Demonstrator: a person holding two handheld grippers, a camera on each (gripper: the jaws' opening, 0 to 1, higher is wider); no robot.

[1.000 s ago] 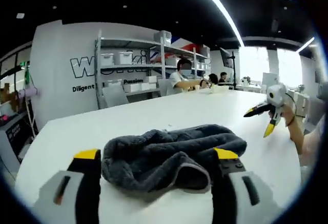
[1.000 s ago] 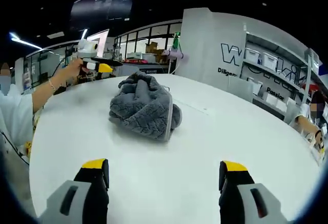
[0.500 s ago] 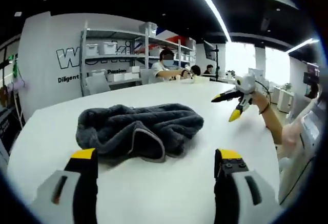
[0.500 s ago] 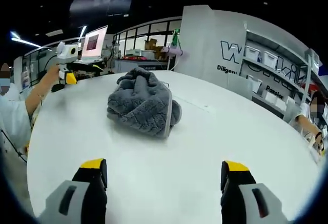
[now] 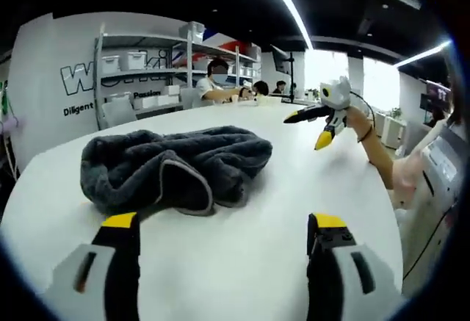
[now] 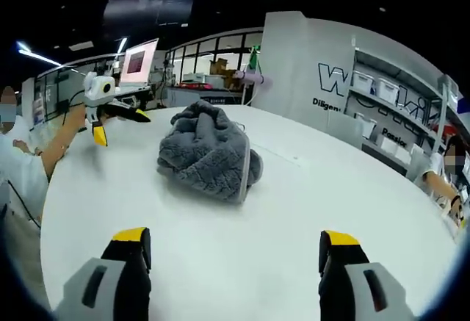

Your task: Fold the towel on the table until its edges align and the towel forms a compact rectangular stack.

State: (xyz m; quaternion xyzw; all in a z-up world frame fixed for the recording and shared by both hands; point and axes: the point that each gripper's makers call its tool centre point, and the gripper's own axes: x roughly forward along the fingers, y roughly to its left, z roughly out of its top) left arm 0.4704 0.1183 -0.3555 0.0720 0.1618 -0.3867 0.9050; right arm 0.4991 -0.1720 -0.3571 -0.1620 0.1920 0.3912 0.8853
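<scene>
White table [image 5: 242, 247] spreads under my left gripper view, with a grey wall, lettering and shelves [image 5: 143, 67] of bins behind it and a few people seated past its far edge. My left gripper [image 5: 219, 227] hangs low over the near side of the table, its two yellow-tipped jaws spread wide with nothing between them. Just beyond the jaws, nearer the left one, lies the towel [image 5: 172, 165]: dark grey, crumpled in a loose heap, not folded, with a paler hem curling along its near edge. To the right of the towel and well apart from it, my right gripper [image 5: 307, 126] is held above the table by a hand [image 5: 358, 120], its jaws parted and empty.

From the right gripper view the same table [image 6: 242, 262] fills the foreground, with glazed partitions and a lit screen [image 6: 138, 62] behind the towel and the lettered wall off to the towel's right. My right gripper [image 6: 235, 244] has its jaws wide apart, holding nothing, on the near side of the towel and clear of it. The towel [image 6: 209, 152] sits bunched on the middle of the table, its light hem running down the side nearest the right jaw. Left of the towel, apart from it, the left gripper [image 6: 116, 123] hovers over the table edge with one jaw pointing at the towel and the other angled down, spread and empty; a forearm and white sleeve [image 6: 18, 178] trail back from it.
</scene>
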